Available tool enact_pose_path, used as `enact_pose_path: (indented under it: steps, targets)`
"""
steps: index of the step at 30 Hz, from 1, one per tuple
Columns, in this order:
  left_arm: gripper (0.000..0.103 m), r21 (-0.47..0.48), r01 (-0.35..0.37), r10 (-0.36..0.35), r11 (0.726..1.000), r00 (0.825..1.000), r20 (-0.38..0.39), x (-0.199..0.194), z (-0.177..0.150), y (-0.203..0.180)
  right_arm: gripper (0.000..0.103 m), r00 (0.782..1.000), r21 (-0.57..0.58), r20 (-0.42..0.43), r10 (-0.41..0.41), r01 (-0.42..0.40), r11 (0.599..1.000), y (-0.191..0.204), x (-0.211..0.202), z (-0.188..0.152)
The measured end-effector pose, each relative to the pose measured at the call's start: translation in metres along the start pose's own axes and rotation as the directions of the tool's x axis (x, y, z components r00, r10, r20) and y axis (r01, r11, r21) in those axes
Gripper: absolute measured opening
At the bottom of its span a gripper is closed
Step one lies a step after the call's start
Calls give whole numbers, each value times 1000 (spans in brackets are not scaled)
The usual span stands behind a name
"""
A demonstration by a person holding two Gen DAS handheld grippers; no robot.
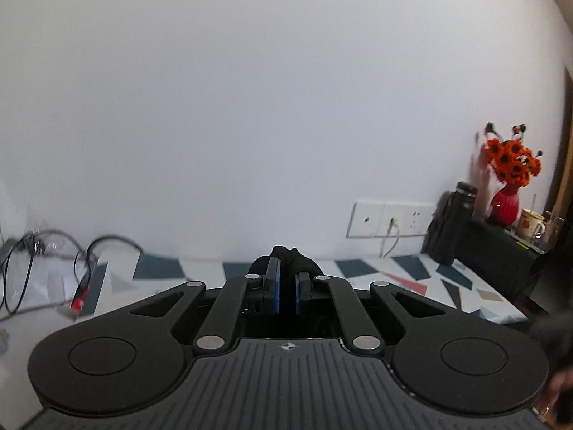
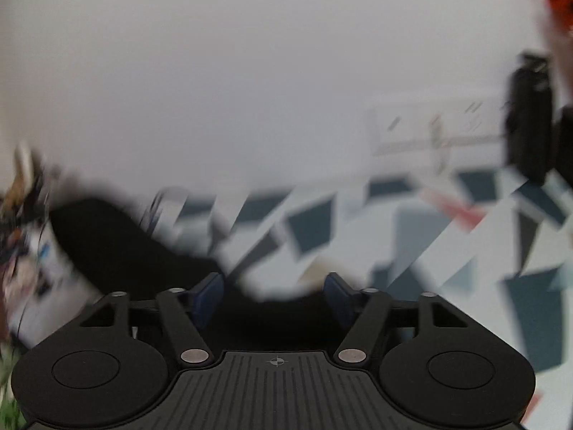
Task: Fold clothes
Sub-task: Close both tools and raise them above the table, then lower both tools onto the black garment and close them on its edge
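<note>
Left tool (image 1: 287, 279) pinched black cloth (image 1: 286, 256), raised above patterned counter (image 1: 465, 286). Right tool (image 2: 274, 295) spread, black cloth (image 2: 118, 247) between fingers, unpressed; view blurred.

Plain white wall (image 1: 250, 89), wall sockets (image 1: 390, 219), geometric-patterned tabletop (image 1: 412, 279), dark shelf (image 1: 501, 247) with red vase (image 1: 505, 202)

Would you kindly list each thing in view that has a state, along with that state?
left gripper: jaws shut on the black garment.
black garment: bunched, pinched at the left jaws.
right gripper: jaws open, black cloth lying between them, picture blurred.
wall socket: white cable plugged in.
mug: upright.
</note>
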State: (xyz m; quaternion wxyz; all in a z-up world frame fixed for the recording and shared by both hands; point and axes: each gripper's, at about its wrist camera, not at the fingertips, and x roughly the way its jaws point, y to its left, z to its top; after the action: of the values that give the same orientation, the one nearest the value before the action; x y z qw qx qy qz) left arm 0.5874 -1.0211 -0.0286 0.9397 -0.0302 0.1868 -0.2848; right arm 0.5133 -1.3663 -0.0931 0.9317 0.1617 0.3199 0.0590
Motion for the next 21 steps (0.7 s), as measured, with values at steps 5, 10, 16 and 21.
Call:
enact_pose_path:
  steps: [5,10,16,21]
  targets:
    - [8,-23,55,-54,998,998,17,-7,12,-11,84,994,-75,-96,57,-64,995,38,36,-24]
    - [7,-17,115,-114,993,992,49,-13,29,-26,87,985,-147,-169,-26,1,989,67,64,-34]
    - [7,45,158,-162,986,984,81,-11,49,-53,4,999,53,43,-27,25,998,23,32,-2]
    - [8,85,199,-206,976,975,87,17,57,-93,3,934,254,316,-166,85,963,-32,-45,22]
